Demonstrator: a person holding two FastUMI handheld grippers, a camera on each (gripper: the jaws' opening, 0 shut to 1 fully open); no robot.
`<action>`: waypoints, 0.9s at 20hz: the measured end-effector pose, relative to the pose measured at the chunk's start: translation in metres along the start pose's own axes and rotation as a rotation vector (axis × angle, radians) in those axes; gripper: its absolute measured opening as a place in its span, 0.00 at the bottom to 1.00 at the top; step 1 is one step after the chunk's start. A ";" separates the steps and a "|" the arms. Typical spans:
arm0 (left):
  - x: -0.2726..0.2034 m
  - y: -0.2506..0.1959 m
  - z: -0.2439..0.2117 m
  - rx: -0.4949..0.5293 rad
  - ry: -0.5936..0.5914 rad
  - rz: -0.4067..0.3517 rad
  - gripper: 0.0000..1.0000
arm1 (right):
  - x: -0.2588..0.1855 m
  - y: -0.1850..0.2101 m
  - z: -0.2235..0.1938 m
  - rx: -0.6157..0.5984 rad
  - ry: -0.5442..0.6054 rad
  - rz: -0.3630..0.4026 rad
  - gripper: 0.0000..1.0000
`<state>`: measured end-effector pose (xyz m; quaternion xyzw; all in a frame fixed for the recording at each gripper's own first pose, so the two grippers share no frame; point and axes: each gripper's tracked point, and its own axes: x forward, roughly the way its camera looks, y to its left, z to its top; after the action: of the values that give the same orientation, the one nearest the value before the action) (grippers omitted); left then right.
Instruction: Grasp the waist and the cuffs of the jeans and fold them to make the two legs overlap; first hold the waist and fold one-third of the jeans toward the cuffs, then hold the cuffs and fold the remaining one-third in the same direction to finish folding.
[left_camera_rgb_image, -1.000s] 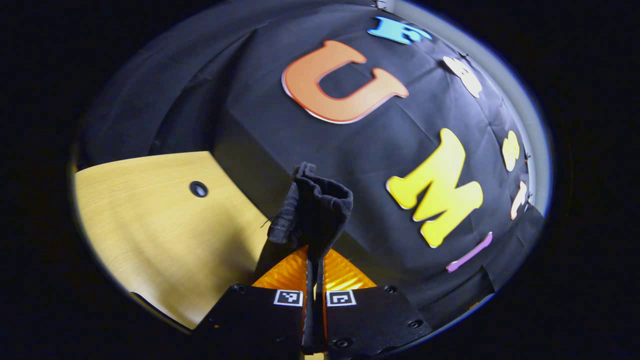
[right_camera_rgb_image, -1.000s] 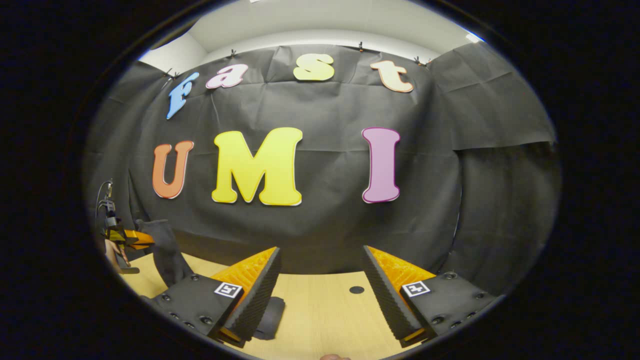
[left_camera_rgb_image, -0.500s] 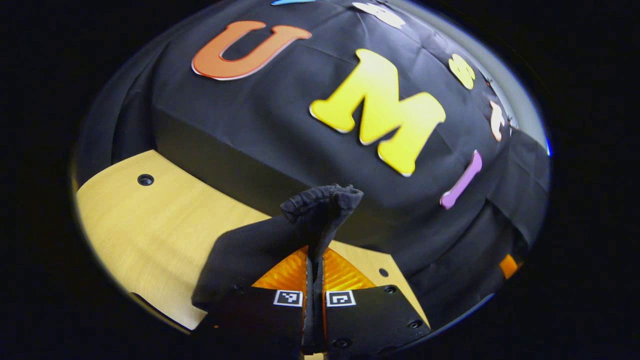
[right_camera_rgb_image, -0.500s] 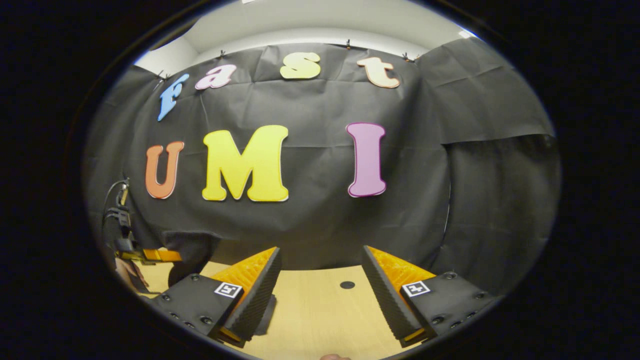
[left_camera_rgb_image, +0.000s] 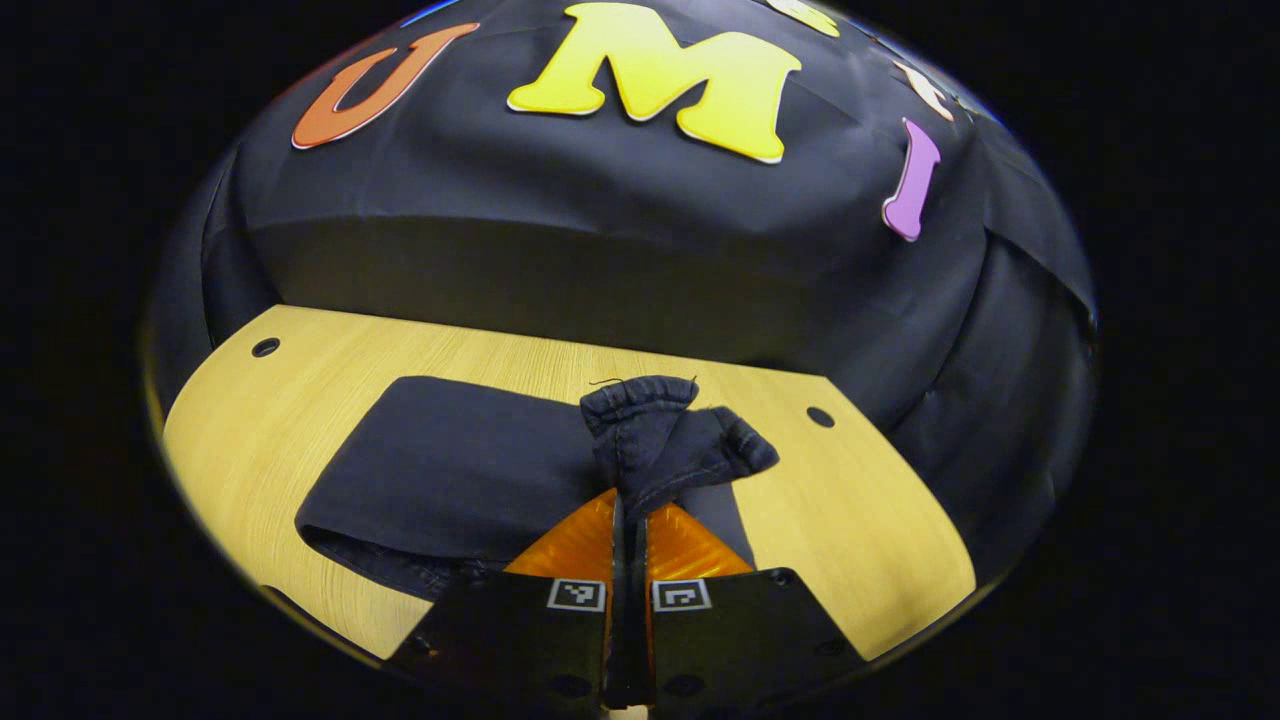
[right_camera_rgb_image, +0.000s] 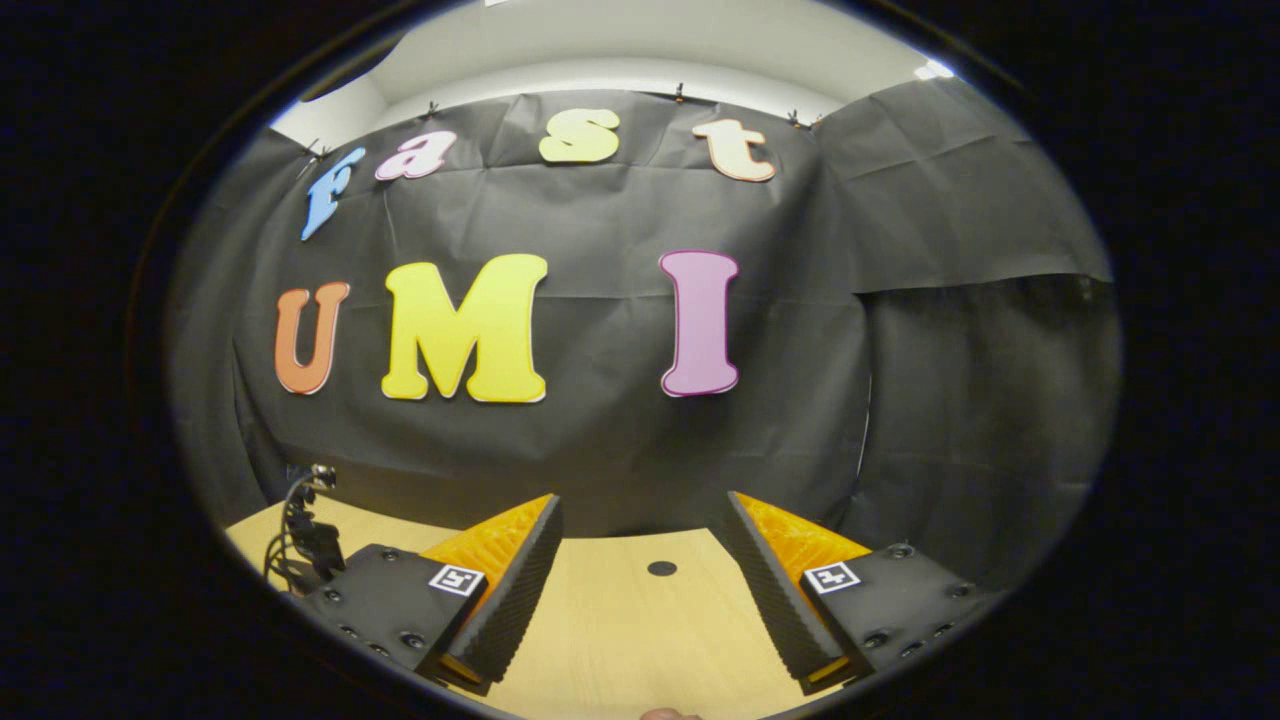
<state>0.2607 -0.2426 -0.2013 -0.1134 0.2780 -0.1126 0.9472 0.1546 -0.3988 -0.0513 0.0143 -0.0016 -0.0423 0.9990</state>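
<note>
The dark jeans (left_camera_rgb_image: 450, 470) lie as a folded slab on the wooden table (left_camera_rgb_image: 860, 520) in the left gripper view. Their cuffs (left_camera_rgb_image: 660, 430) are bunched up just above the slab, and my left gripper (left_camera_rgb_image: 628, 510) is shut on them. The cloth below the fingers is hidden by the gripper body. In the right gripper view my right gripper (right_camera_rgb_image: 640, 540) stands wide open over bare table (right_camera_rgb_image: 620, 640), with nothing between its fingers. At the far left of that view the left gripper's body and cables (right_camera_rgb_image: 305, 530) sit low over the table.
Small round holes mark the tabletop (left_camera_rgb_image: 820, 416) (left_camera_rgb_image: 265, 347) (right_camera_rgb_image: 661, 568). The black cloth wall rises right behind the table's far edge. A fingertip (right_camera_rgb_image: 668, 714) peeks in at the bottom of the right gripper view.
My left gripper has tipped down and swung toward the table, bringing the cuffs low over the folded jeans. The right gripper stays open and has drifted slightly.
</note>
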 end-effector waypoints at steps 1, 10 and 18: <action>0.004 0.001 -0.009 0.020 0.008 0.015 0.03 | -0.001 -0.002 -0.001 0.008 0.005 -0.002 1.00; 0.015 -0.004 -0.043 0.127 0.042 0.019 0.49 | -0.005 0.002 -0.003 0.005 0.012 0.009 1.00; -0.004 -0.014 -0.026 0.100 -0.002 -0.025 0.98 | -0.009 -0.001 -0.003 0.015 0.015 -0.007 0.97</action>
<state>0.2407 -0.2590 -0.2170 -0.0696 0.2695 -0.1382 0.9505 0.1451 -0.3984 -0.0544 0.0223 0.0056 -0.0457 0.9987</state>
